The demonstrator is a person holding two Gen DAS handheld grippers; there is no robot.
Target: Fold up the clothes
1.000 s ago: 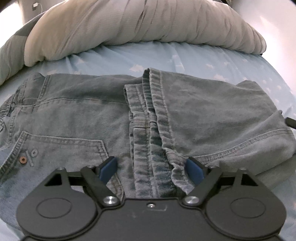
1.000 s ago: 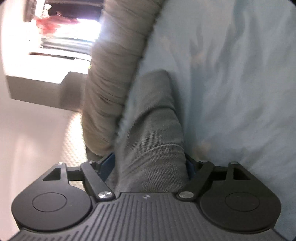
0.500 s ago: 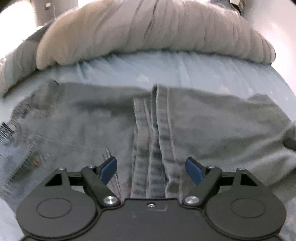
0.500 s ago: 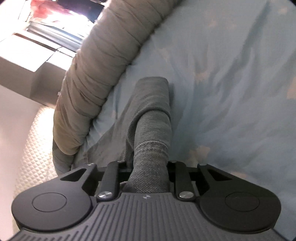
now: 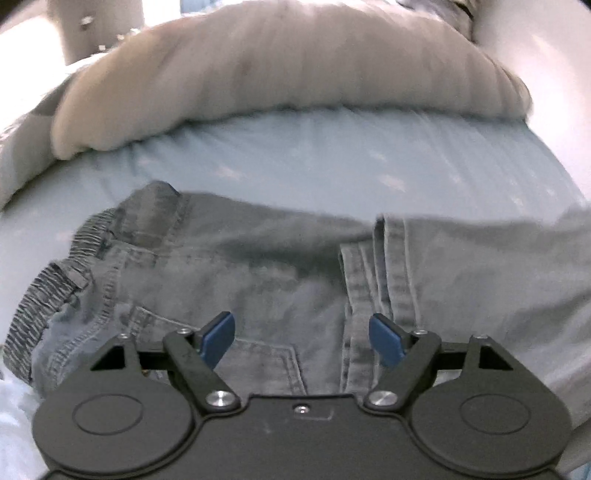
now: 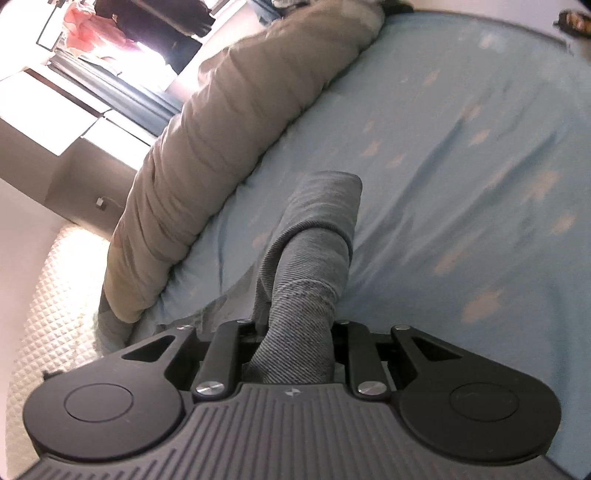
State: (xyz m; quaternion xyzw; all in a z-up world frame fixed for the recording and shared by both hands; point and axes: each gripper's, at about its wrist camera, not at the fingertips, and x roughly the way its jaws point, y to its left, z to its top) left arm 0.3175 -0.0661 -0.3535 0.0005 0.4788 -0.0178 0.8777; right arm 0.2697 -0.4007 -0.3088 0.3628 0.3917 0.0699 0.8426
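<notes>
Item 1: grey denim jeans (image 5: 280,266), lying partly folded on the bed, spread across the near part of the light-blue sheet (image 5: 314,155). Elastic waistband (image 5: 44,291) at the left end, close to the bed's left edge. A back pocket with stitched outline shows just ahead of the left claw. The leg hems (image 5: 384,266) are laid over the seat, running from the near edge toward the middle of the bed. The view is motion-blurred, so finer detail is unclear.

Item 2: left gripper (image 5: 301,338), blue pads. Jaws wide apart and closing slightly; nothing is between the pads, which hang above the denim beside the hems. Whether they touch the cloth cannot be told.

Item 3: right gripper (image 6: 295,332). Jaws drawn in close and clamped on a bunched fold of the jeans (image 6: 314,266); the pads themselves are hidden by cloth. The held fold rises from the sheet as a rounded ridge reaching away toward the middle of the bed.

Item 4: beige duvet (image 5: 288,62), rolled into 1 long bolster along the far edge of the bed, well apart from the jeans, with a bare strip of sheet between them.

Item 5: sheet pattern, small pale cloud shapes (image 6: 480,306), seen on the open area to the right of the held fold.

Item 6: white quilted mattress side (image 6: 48,295) below the duvet's end in the right wrist view.

Item 7: bright window (image 6: 122,62) and pink fabric (image 6: 88,26) beyond the bed, overexposed.
</notes>
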